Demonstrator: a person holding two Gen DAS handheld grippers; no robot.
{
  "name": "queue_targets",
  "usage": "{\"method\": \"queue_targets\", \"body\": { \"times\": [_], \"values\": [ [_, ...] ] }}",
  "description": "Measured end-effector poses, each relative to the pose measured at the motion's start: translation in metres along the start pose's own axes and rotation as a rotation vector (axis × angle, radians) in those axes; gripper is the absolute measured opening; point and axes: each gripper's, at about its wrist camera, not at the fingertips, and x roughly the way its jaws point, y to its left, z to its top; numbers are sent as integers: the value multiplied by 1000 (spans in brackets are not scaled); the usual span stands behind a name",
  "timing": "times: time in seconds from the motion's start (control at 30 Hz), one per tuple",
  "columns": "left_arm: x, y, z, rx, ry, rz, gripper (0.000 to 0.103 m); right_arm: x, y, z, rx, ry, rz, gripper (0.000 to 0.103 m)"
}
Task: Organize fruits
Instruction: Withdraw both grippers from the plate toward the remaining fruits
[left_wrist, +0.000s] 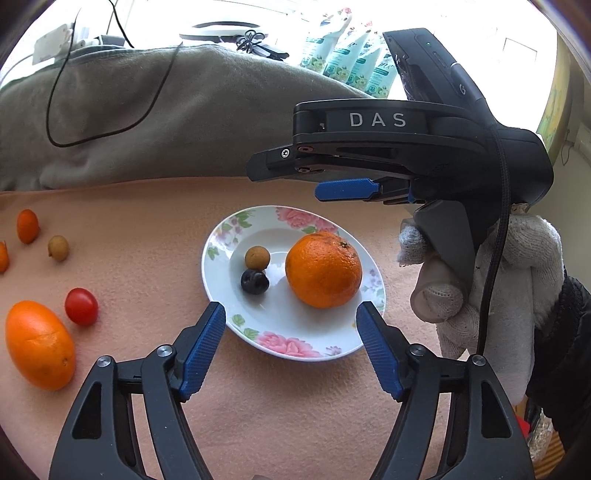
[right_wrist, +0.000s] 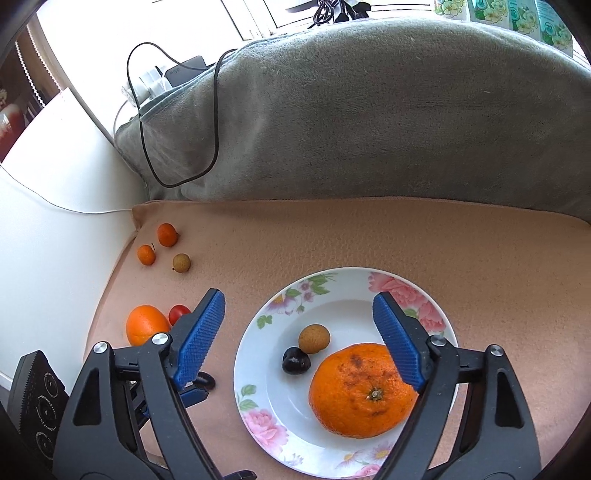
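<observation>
A white floral plate (left_wrist: 288, 326) (right_wrist: 258, 373) lies on the peach cloth. It holds a big orange (left_wrist: 323, 269) (right_wrist: 362, 391), a brown longan (left_wrist: 257, 257) (right_wrist: 314, 338) and a dark cherry (left_wrist: 255, 281) (right_wrist: 295, 360). My left gripper (left_wrist: 291, 308) stands open over the plate's near rim, with nothing between its blue pads. My right gripper (right_wrist: 298, 297) (left_wrist: 288, 181) is open above the plate, its right pad just over the orange, apparently clear of it. Loose on the cloth to the left are a second orange (left_wrist: 38, 345) (right_wrist: 146, 323), a cherry tomato (left_wrist: 81, 306) (right_wrist: 178, 313), another longan (left_wrist: 58, 248) (right_wrist: 181, 263) and two kumquats (left_wrist: 27, 226) (right_wrist: 167, 234).
A grey blanket (left_wrist: 166, 110) (right_wrist: 369, 110) with a black cable (left_wrist: 51, 110) (right_wrist: 147, 155) on it rises behind the cloth. A white-gloved hand (left_wrist: 498, 277) holds the right gripper. A white surface (right_wrist: 55, 221) borders the cloth's left edge. Printed pouches (left_wrist: 351, 62) stand at the back.
</observation>
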Motion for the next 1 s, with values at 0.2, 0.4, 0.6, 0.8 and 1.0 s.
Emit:
{"method": "queue_targets", "body": {
  "times": [0.2, 0.4, 0.6, 0.8, 1.0],
  "values": [
    [-11, 5, -3, -12, -16, 22, 74, -3, 7, -1, -2, -10, -10, 85],
    [-31, 13, -9, -33, -36, 49, 74, -7, 17, -5, -1, -22, 1, 86],
    [-53, 36, -14, -69, -63, 95, 74, -8, 30, -10, -11, -27, 25, 87],
    [-71, 64, -22, -114, -80, 159, 74, -5, 45, -12, -29, -20, 51, 92],
    [-86, 97, -29, -163, -90, 227, 74, 4, 64, -17, -51, 10, 90, 92]
  ]
}}
